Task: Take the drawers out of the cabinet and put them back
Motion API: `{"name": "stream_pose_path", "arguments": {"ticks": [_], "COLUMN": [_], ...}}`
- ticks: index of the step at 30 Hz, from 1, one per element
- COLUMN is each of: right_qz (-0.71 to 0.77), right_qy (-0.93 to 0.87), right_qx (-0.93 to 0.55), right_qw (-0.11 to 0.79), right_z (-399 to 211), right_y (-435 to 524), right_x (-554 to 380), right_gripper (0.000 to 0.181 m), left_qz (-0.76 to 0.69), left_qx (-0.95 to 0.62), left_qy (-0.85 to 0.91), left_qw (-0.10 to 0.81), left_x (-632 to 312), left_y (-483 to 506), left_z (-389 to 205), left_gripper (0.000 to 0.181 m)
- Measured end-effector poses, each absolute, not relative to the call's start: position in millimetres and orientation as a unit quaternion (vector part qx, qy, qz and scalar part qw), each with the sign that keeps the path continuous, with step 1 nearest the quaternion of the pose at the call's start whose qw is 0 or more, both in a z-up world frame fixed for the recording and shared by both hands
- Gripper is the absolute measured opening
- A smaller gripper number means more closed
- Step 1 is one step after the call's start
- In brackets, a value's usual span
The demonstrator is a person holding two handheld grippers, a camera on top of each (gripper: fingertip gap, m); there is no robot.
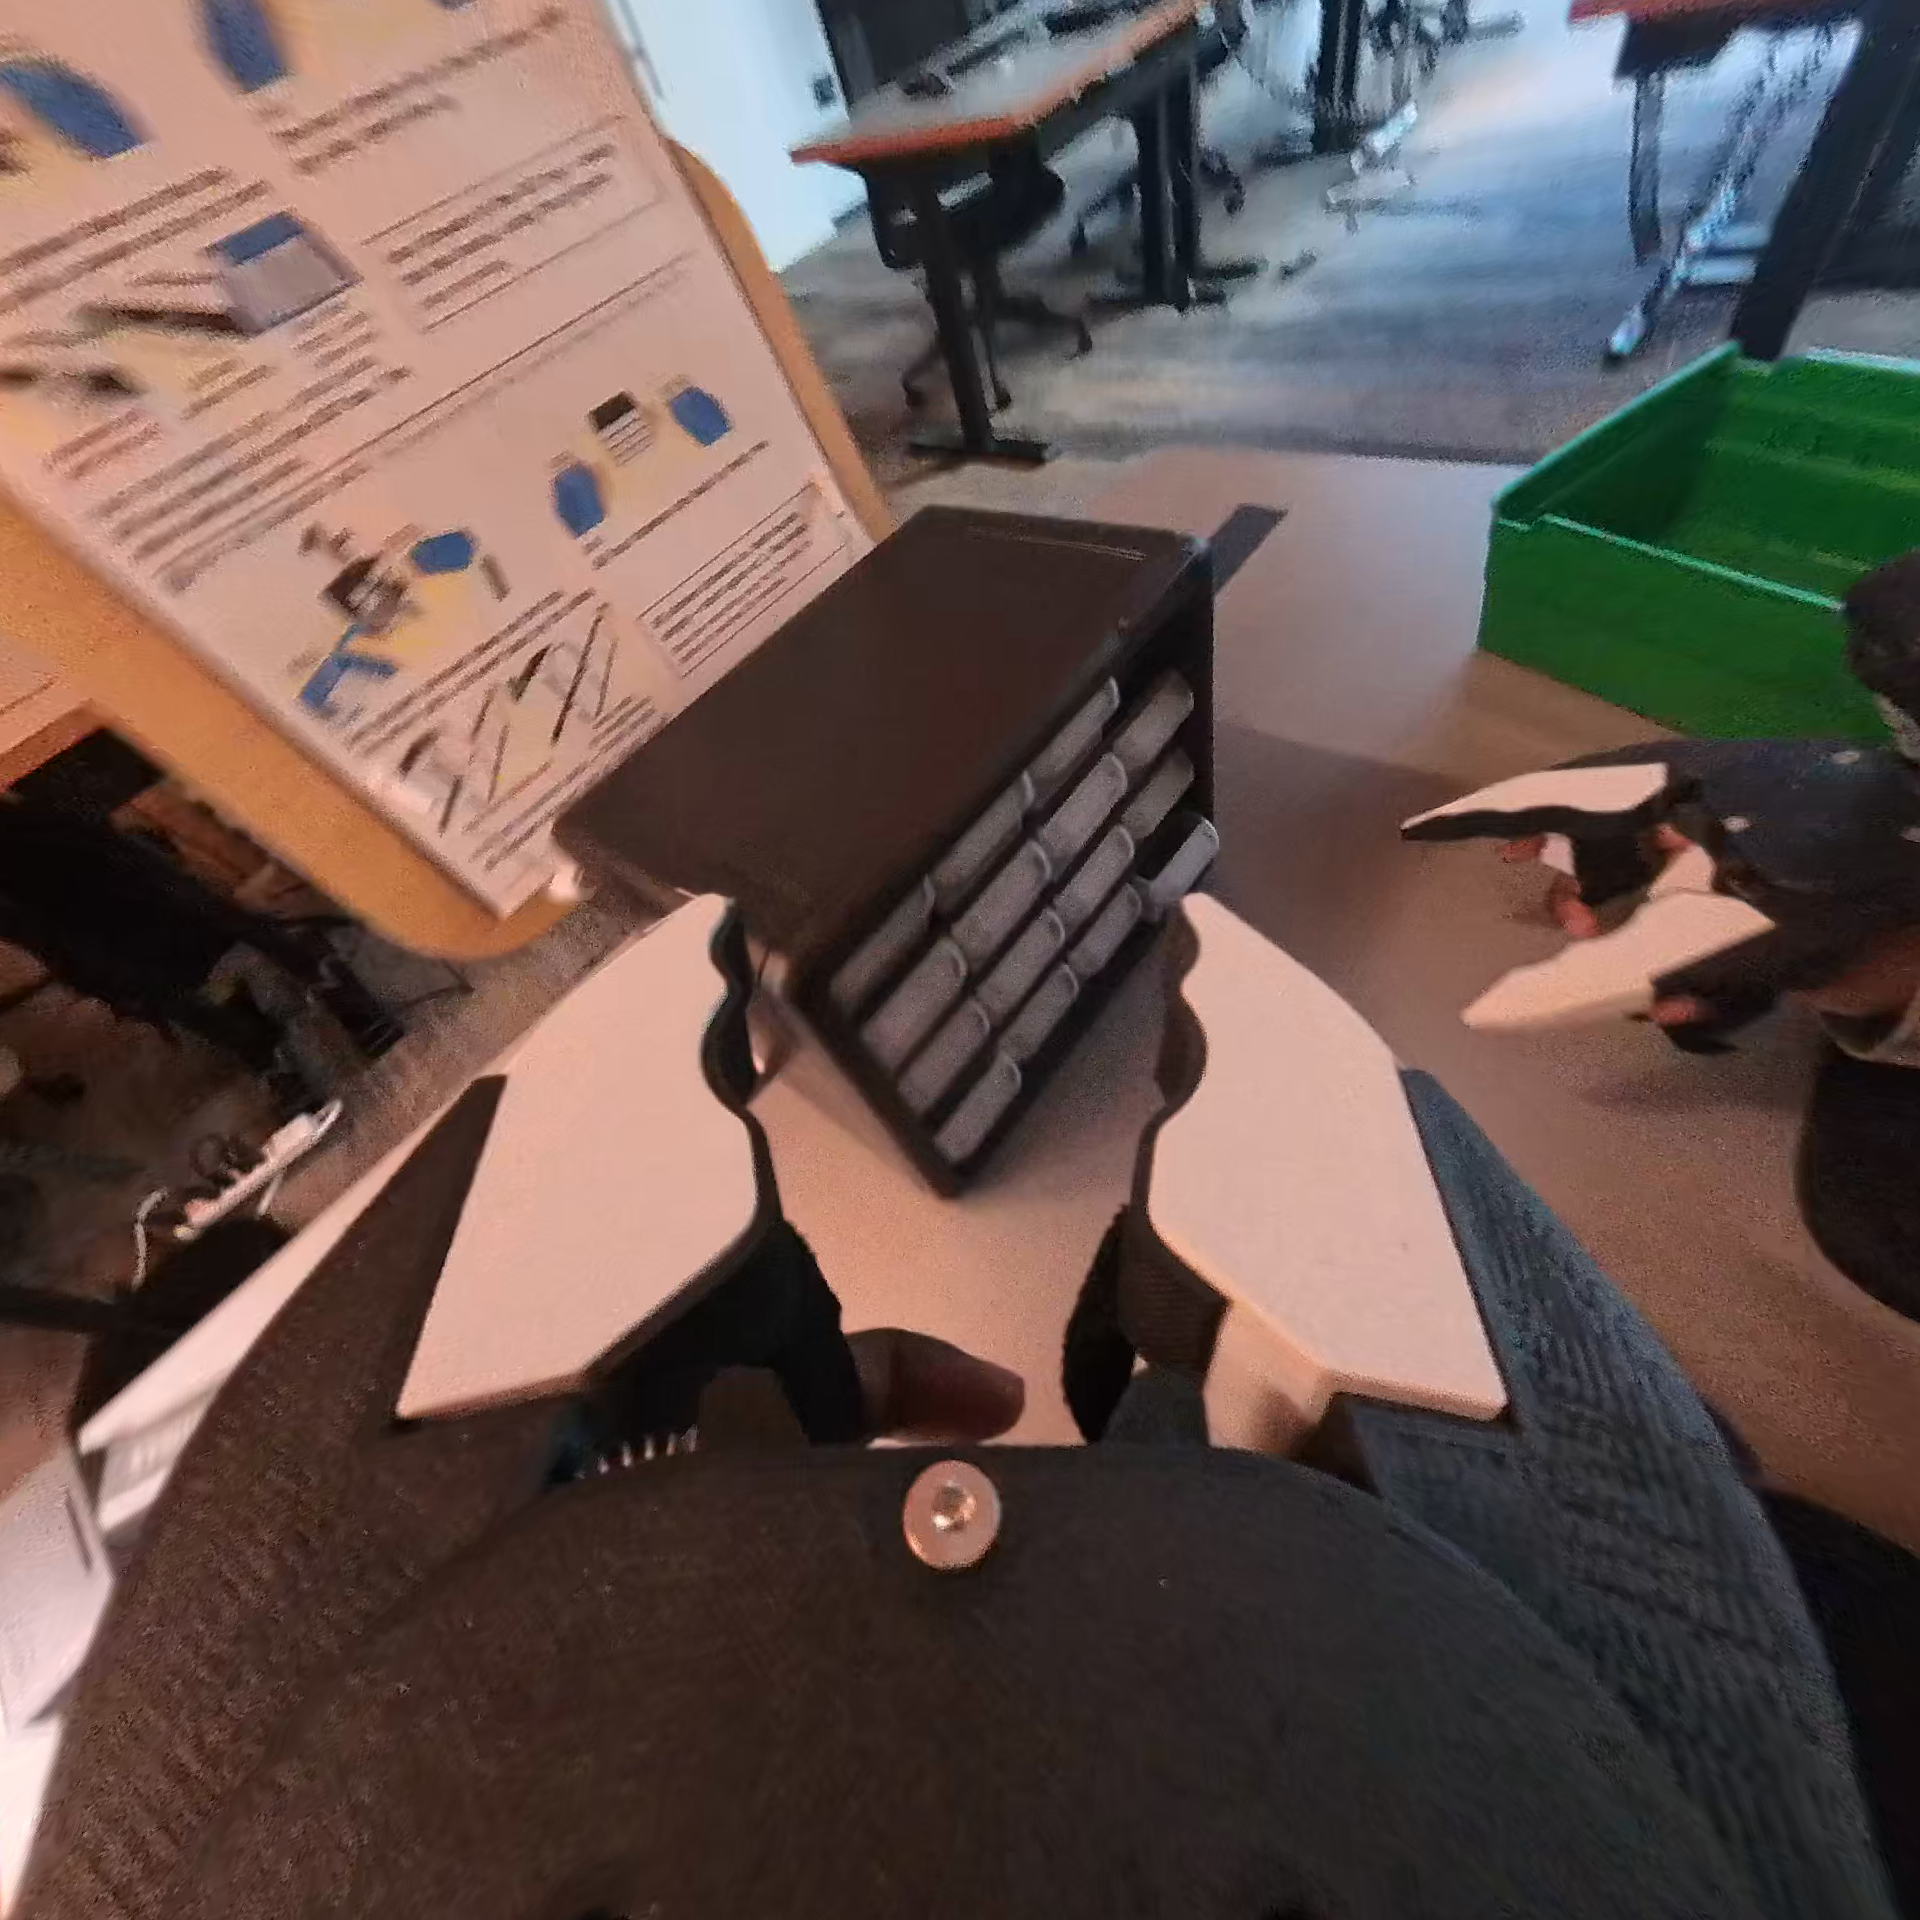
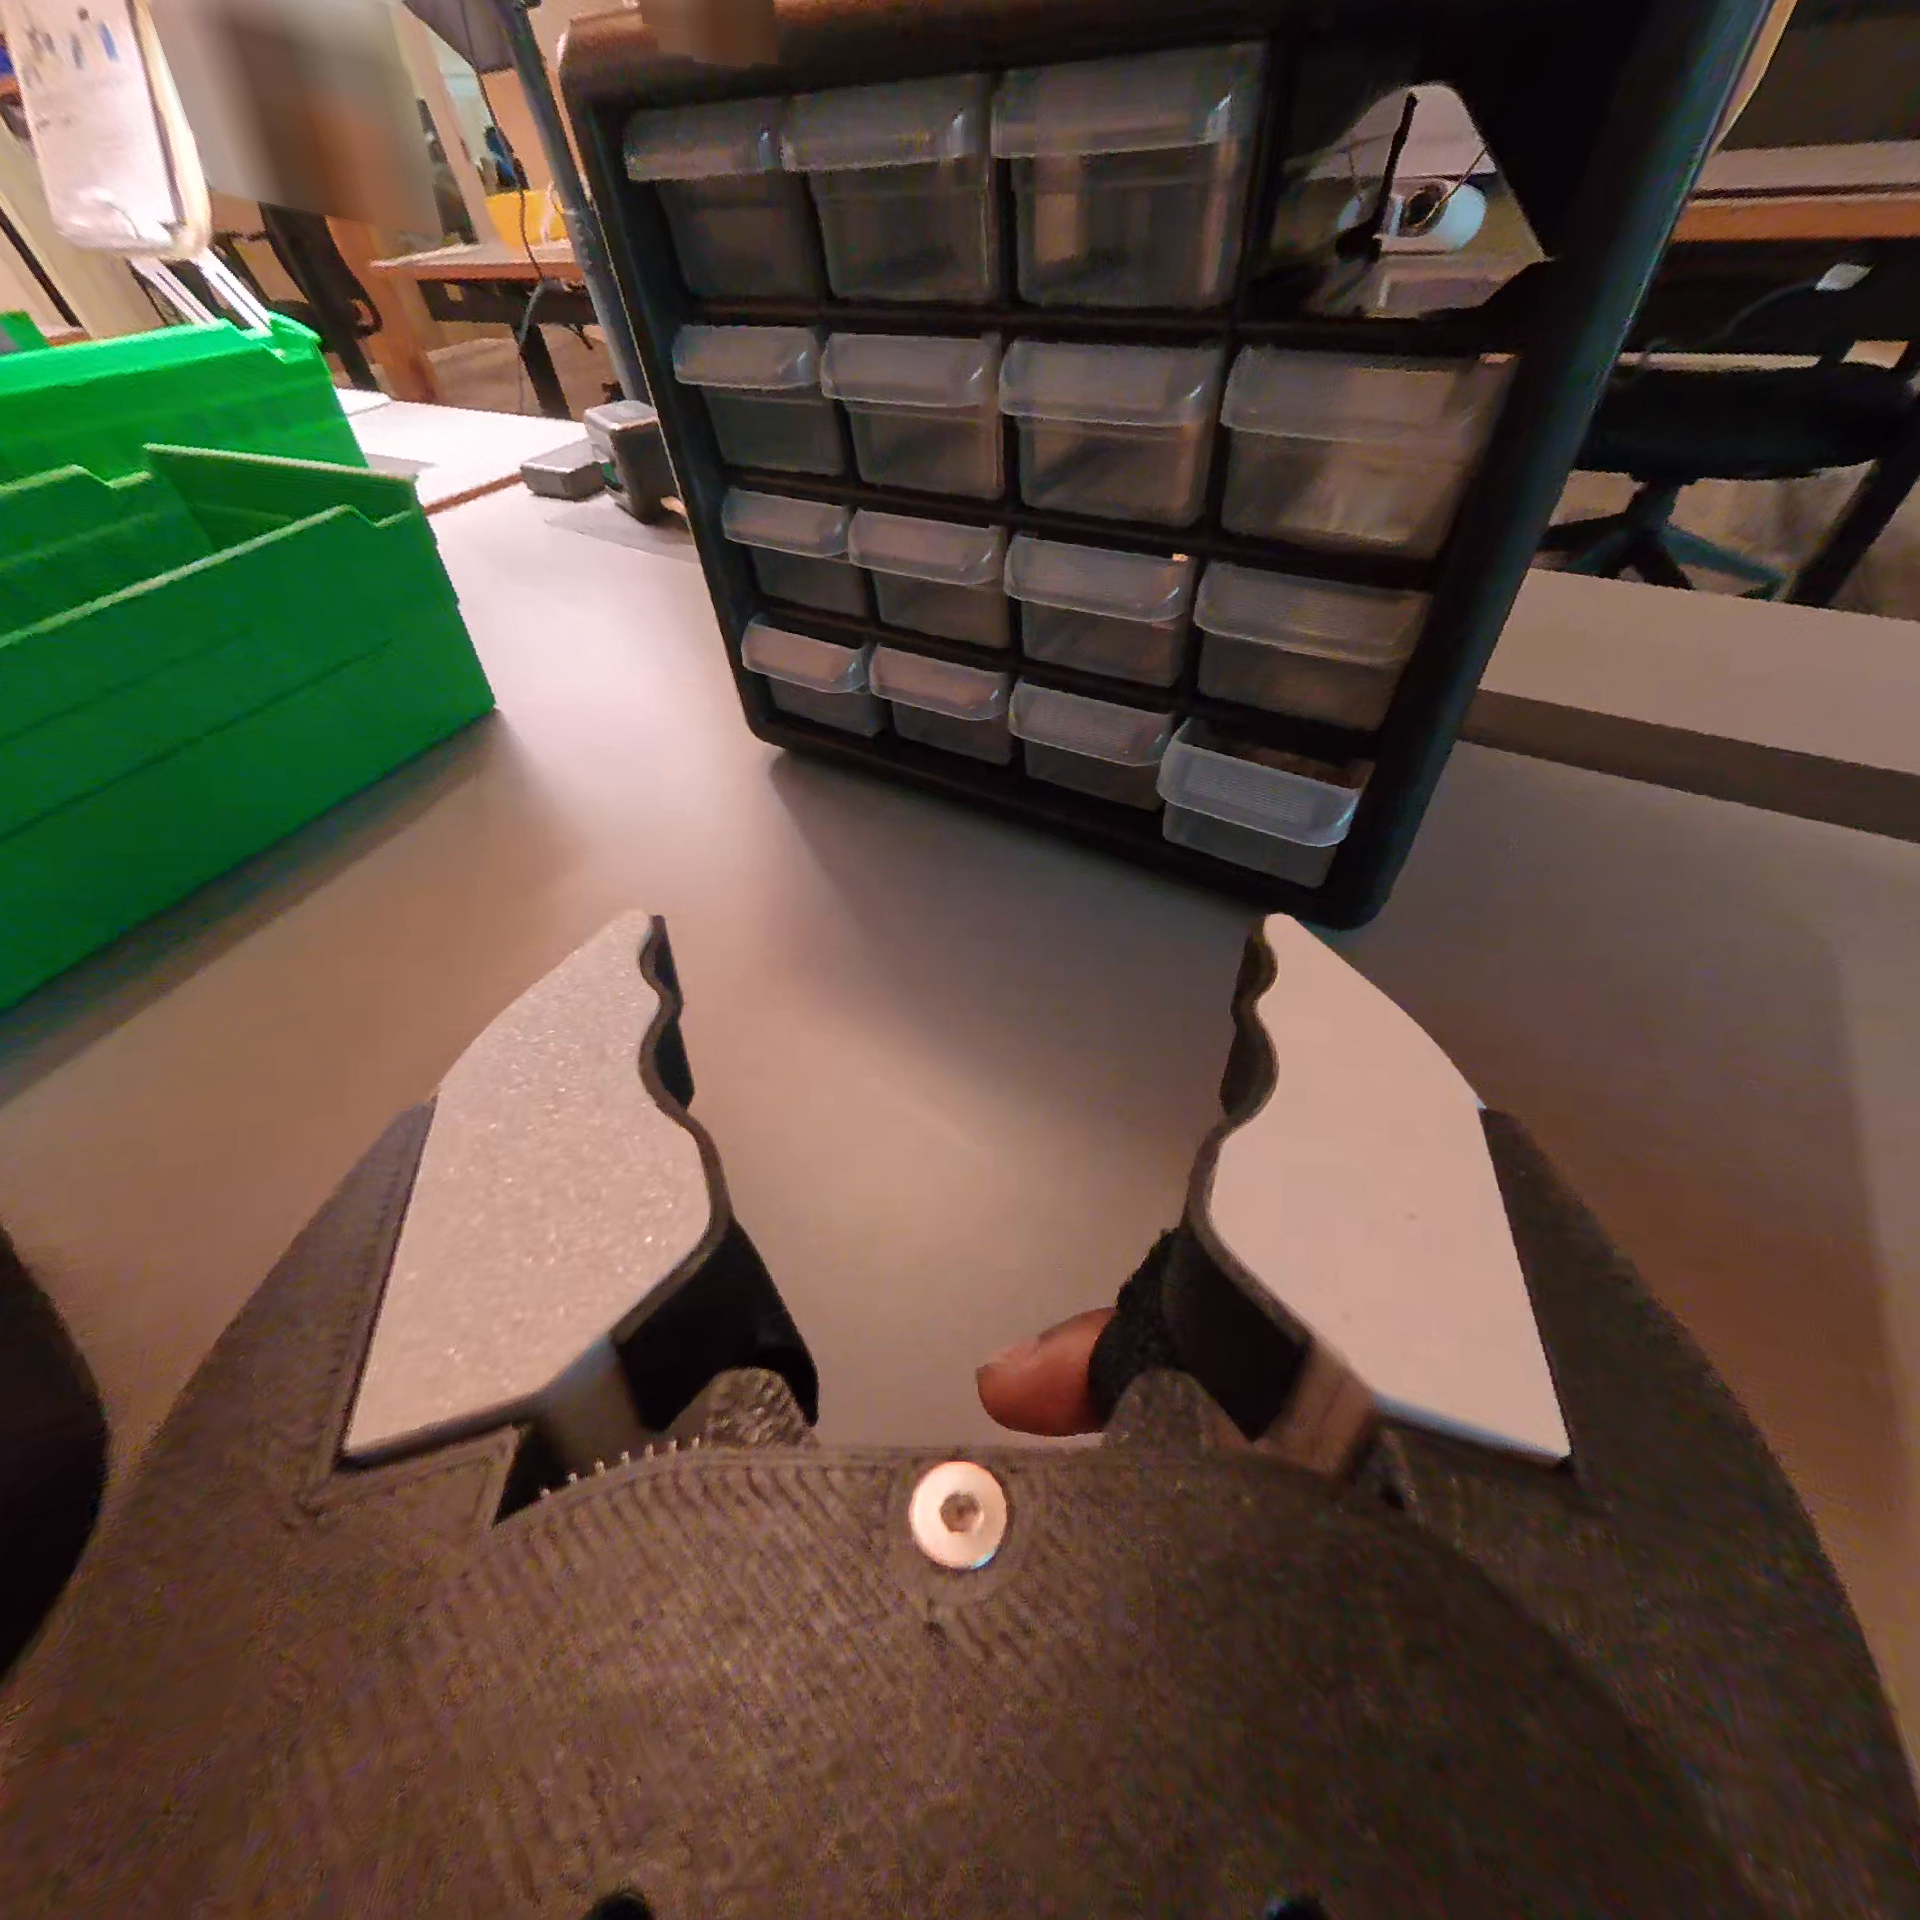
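The black cabinet [image 2: 1091, 447] stands upright on the grey tabletop [image 2: 935, 1039], its grid of clear drawers [image 2: 1107, 426] facing the right gripper [image 2: 956, 997]. Most drawers sit flush in their slots. The slot at the top right corner [image 2: 1403, 208] is empty, so the room behind shows through it. The drawer at the bottom right corner [image 2: 1257, 800] projects partly out of its slot.

The right gripper is low over the tabletop, near the cabinet front but not touching it; its jaws are spread wide and hold nothing.

The left gripper [image 1: 956, 914] is above and to the side of the cabinet [image 1: 904, 790]; its jaws are likewise released and empty.

A green bin [image 2: 208, 665] rests on the tabletop, beside the cabinet and apart from it. A printed poster board [image 1: 364, 416] stands on the cabinet's other side.
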State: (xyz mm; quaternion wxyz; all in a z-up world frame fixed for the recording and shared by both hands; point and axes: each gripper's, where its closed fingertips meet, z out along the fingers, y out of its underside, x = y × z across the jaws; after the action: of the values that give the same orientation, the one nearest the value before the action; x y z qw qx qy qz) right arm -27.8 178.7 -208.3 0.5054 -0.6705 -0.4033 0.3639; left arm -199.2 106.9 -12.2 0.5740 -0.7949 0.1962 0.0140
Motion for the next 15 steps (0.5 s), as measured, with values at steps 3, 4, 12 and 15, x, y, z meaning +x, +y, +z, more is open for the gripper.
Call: {"name": "stream_pose_path", "arguments": {"ticks": [3,4,12,15], "right_qz": [0.391,0.392,0.383,0.39], "right_qy": [-0.387,-0.386,-0.407,-0.414], "right_qx": [-0.67,-0.669,-0.66,-0.661], "right_qw": [0.498,0.5,0.502,0.489], "right_z": [-204,-203,-205,-209], "right_y": [176,176,166,161], "right_x": [-28,-27,-33,-36], "right_gripper": [0.101,0.1,0.097,0.097], "left_qz": [0.012,0.02,0.064,0.079], "left_qx": [-0.801,-0.81,-0.924,-0.955], "left_qy": [0.143,0.117,0.014,0.011], "left_qw": [0.581,0.575,0.378,0.286], "left_x": [-228,-242,-302,-317], "left_y": [37,16,-104,-124], "left_z": [-32,-44,-185,-219], "left_gripper": [0.078,0.073,0.057,0.046]}}
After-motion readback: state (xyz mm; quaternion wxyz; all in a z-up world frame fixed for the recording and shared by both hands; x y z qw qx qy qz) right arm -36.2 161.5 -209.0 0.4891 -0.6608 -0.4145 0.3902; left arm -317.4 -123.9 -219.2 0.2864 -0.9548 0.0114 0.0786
